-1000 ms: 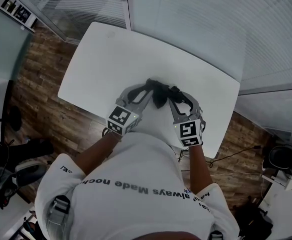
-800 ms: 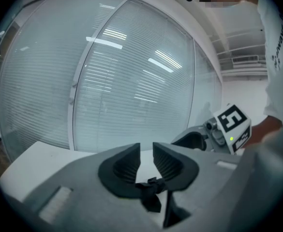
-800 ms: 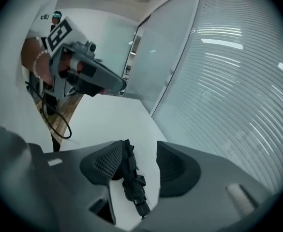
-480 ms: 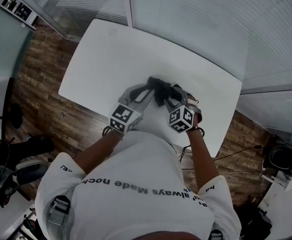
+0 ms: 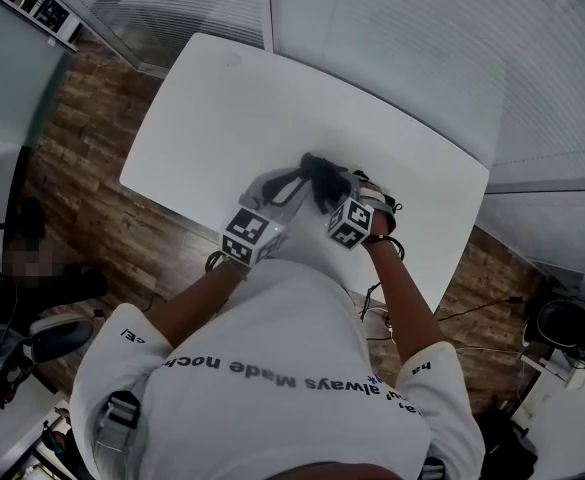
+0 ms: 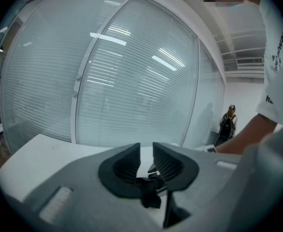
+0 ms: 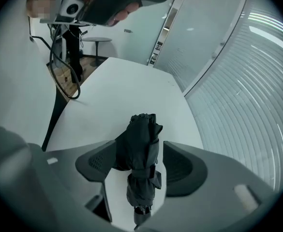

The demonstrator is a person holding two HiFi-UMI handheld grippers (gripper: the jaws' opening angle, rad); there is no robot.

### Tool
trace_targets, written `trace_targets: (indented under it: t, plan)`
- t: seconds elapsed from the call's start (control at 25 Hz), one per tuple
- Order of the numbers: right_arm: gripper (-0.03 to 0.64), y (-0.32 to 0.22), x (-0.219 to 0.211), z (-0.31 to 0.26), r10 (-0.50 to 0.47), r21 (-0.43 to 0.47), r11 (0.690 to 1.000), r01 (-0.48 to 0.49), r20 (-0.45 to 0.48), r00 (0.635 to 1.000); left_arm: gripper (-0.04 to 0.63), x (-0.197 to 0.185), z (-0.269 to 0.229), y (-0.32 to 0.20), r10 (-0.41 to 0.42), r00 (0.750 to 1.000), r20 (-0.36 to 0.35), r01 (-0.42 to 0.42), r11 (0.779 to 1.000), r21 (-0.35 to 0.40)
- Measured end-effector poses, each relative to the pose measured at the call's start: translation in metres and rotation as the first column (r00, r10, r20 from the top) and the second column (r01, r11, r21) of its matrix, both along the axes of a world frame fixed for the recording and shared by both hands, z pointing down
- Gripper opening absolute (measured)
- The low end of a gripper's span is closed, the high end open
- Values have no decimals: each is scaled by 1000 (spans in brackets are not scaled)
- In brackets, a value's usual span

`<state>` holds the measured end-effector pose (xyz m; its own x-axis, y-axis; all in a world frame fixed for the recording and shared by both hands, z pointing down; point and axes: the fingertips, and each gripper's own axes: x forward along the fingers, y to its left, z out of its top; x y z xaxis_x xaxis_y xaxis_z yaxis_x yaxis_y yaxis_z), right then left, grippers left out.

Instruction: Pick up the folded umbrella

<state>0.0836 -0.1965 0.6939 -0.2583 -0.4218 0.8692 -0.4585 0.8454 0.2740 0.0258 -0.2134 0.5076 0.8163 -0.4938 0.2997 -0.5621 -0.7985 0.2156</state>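
Note:
The folded black umbrella [image 5: 320, 180] rests near the front edge of the white table [image 5: 232, 108]. In the right gripper view the umbrella [image 7: 141, 149] runs lengthwise between the jaws of my right gripper [image 7: 140, 146]. Those jaws have just been opening; it brushes the left pad, with a gap at the right pad. In the head view my right gripper [image 5: 350, 190] points steeply down over it. My left gripper [image 5: 297, 171] reaches in from the left. Its jaws [image 6: 145, 149] stand nearly together and pinch a black strap piece [image 6: 149, 190] at their base.
Glass walls with blinds [image 5: 402, 38] border the table's far side, and wood floor [image 5: 82, 178] lies to the left. A person [image 6: 227, 122] stands far off by the glass. A black cable [image 7: 64, 76] hangs past the table's edge, with a small round table [image 7: 95, 40] beyond.
My right gripper has dropped and rolled inward over the umbrella, its marker cube turning toward the left gripper. The left gripper has stayed almost in place.

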Motion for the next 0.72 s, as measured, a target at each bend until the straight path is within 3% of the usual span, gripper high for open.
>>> trace_targets:
  t: [0.32,0.72]
  plan:
    - [351,-17,3,45,-61,-65,996,54,-110,992,80,-4,5,-5,-8,1000,-4,7,1000,-26]
    - [411,-31,3,91,-81,-223,973,54,-113,990,80,-11,12,-13,-14,1000,0,14,999,-49]
